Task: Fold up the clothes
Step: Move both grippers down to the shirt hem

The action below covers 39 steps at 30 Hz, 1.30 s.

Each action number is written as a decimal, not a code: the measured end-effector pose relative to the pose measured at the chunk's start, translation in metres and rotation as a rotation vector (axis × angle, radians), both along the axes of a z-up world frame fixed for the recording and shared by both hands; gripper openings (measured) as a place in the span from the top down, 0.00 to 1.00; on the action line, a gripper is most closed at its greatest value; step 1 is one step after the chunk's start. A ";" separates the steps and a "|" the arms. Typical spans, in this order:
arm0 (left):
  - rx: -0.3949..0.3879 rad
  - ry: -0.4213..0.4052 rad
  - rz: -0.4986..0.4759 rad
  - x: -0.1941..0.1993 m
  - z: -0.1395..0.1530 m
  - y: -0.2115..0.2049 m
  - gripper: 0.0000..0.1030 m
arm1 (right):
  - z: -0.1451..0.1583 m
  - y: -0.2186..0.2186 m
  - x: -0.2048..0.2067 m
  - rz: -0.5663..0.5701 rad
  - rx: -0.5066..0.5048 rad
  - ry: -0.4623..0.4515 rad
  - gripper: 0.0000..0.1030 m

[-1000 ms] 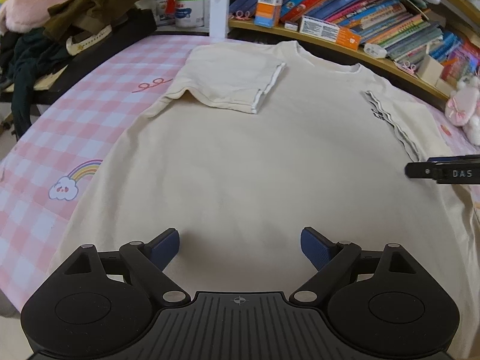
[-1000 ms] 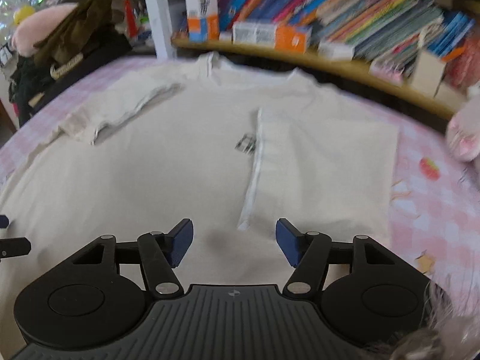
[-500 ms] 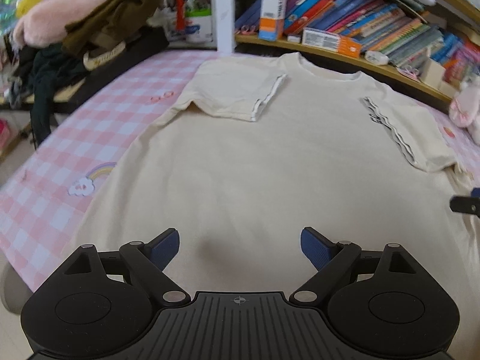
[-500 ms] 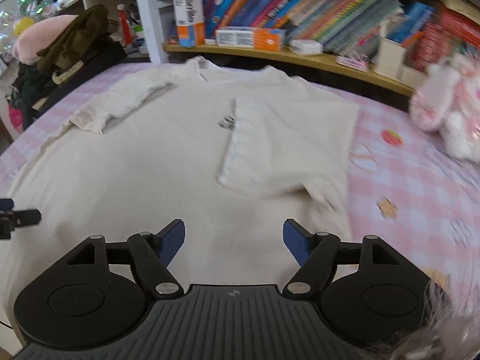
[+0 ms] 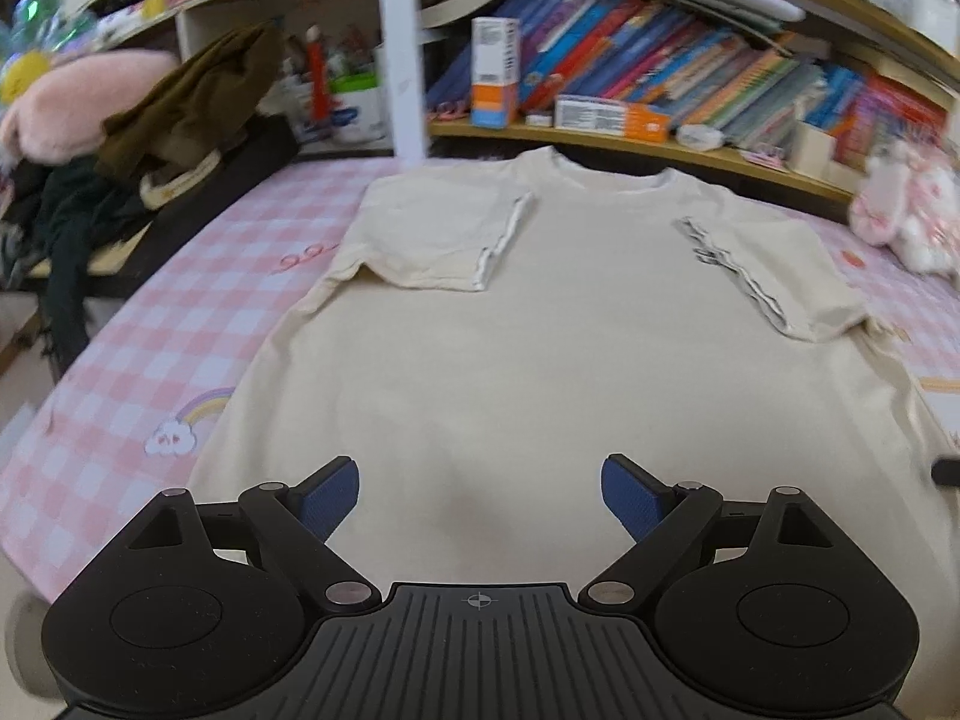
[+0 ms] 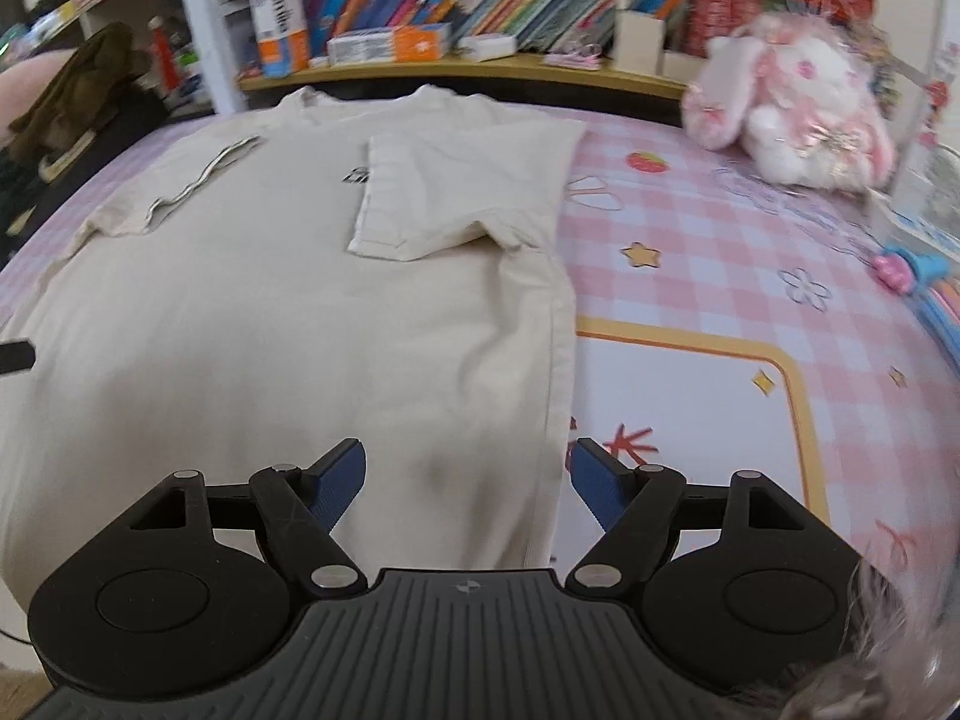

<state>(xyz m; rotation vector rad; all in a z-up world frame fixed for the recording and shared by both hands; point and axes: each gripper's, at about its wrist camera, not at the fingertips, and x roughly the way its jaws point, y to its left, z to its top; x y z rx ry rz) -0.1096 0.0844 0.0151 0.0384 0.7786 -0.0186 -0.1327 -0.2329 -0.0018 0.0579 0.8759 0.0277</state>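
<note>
Shirt (image 5: 540, 360): sleeves folded in; we judge the side fold comes next.
Left gripper (image 5: 480, 495): released, above the shirt.
Right gripper (image 6: 467, 483): jaws just widened, empty, over the shirt's right edge; we must grasp it.

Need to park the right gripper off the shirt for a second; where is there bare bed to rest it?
Bare checked sheet lies beside the T-shirt's right side seam, between it and the plush rabbit. A narrower strip runs along the shirt's left edge. It is crowded by the clothes pile and under the bookshelf.
</note>
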 end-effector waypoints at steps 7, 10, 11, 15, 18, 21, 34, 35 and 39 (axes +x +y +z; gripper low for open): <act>-0.033 -0.033 -0.015 -0.025 0.001 0.041 0.12 | 0.010 0.028 -0.031 -0.103 -0.024 -0.033 0.22; -0.072 -0.047 -0.025 -0.040 0.001 0.067 0.12 | 0.012 0.041 -0.049 -0.134 -0.028 -0.041 0.22; -0.085 -0.052 -0.030 -0.044 0.001 0.075 0.12 | 0.013 0.043 -0.055 -0.146 -0.024 -0.043 0.22; -0.068 -0.074 -0.037 -0.060 -0.001 0.106 0.12 | 0.014 0.049 -0.084 -0.220 0.015 -0.041 0.24; -0.064 -0.069 -0.034 -0.067 -0.003 0.127 0.12 | 0.014 0.045 -0.110 -0.293 0.040 -0.032 0.24; -0.108 -0.042 -0.044 -0.073 -0.007 0.149 0.12 | 0.011 0.037 -0.132 -0.363 0.075 -0.013 0.26; -0.206 0.072 -0.087 -0.092 -0.027 0.199 0.15 | -0.006 0.025 -0.172 -0.428 0.233 0.082 0.35; -0.201 0.078 -0.090 -0.091 -0.029 0.201 0.15 | -0.006 0.026 -0.173 -0.416 0.226 0.087 0.38; -0.213 0.118 -0.127 -0.085 -0.040 0.207 0.19 | -0.014 0.024 -0.172 -0.374 0.224 0.133 0.48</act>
